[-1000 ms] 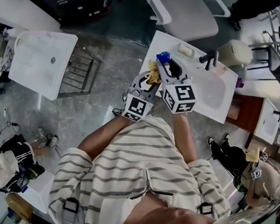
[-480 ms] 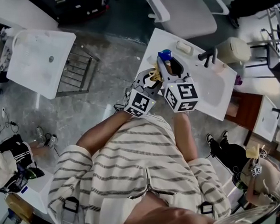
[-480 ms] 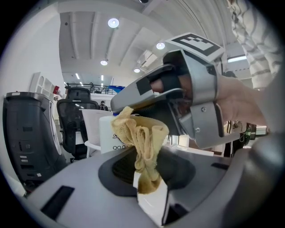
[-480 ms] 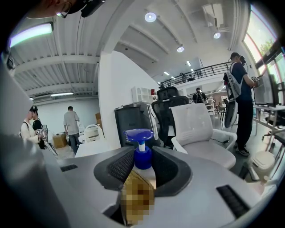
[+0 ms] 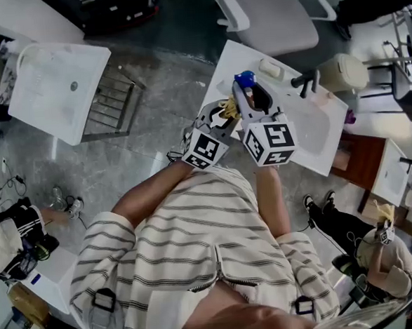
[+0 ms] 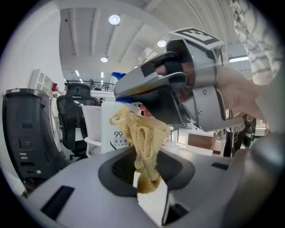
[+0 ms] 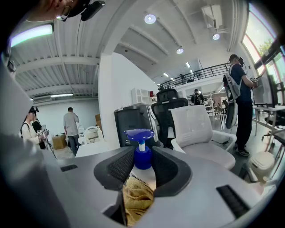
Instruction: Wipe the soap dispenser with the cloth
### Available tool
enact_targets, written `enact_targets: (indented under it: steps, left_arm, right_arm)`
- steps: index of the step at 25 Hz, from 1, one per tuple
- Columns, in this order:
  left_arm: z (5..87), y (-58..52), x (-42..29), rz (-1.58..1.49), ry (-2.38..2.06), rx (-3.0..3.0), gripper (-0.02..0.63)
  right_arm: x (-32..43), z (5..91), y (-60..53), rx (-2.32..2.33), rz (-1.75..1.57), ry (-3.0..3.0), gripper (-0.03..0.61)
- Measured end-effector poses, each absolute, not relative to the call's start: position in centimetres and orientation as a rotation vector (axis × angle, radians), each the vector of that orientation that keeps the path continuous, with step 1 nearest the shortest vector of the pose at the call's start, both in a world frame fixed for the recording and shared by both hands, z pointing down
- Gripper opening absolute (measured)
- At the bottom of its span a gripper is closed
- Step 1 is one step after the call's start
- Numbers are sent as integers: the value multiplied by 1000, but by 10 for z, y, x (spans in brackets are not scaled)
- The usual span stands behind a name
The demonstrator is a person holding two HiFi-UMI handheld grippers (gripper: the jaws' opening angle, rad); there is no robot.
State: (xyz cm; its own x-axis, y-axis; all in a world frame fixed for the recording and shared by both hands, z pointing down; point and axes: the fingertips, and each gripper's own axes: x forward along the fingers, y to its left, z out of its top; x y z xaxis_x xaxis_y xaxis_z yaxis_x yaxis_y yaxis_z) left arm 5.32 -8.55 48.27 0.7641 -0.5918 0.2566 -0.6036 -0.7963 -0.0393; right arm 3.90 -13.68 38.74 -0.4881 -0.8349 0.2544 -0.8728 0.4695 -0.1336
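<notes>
Between the ribbed pads of the right gripper (image 7: 143, 171) stands the soap dispenser (image 7: 141, 156), clamped at its blue collar and white shoulder with a finger on either side. Its long axis runs upright, crosswise to the fingers, and the blue pump head rises just above the fingertips. Which way the nozzle points is hard to read, as the head shows only as a flat blue disc from behind.

The left gripper (image 6: 148, 185) has its fingers closed together on the cloth (image 6: 140, 133). The yellow fabric is pinched at its lower end and bunches up past the fingertips against the dispenser's white side.

In the right gripper view the cloth lies low between the fingers, nearer the left one, and covers the bottle's lower body. The base shows in no view, so whether the bottle rests on the white counter (image 5: 310, 142) or hangs clear cannot be told. In the left gripper view the right gripper's body crosses the bottle's top and the cloth hides part of the label, whose print is cut off. From the head view only the pump head and a scrap of cloth show beyond the marker cubes.
</notes>
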Motion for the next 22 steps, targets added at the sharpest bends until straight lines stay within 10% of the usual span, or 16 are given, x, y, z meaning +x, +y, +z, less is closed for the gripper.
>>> enact_targets:
  steps: [22]
  left_arm:
    - [495, -97, 25, 440, -1041, 2882, 114]
  right_arm:
    - [48, 385, -143, 1531, 364, -2549, 124]
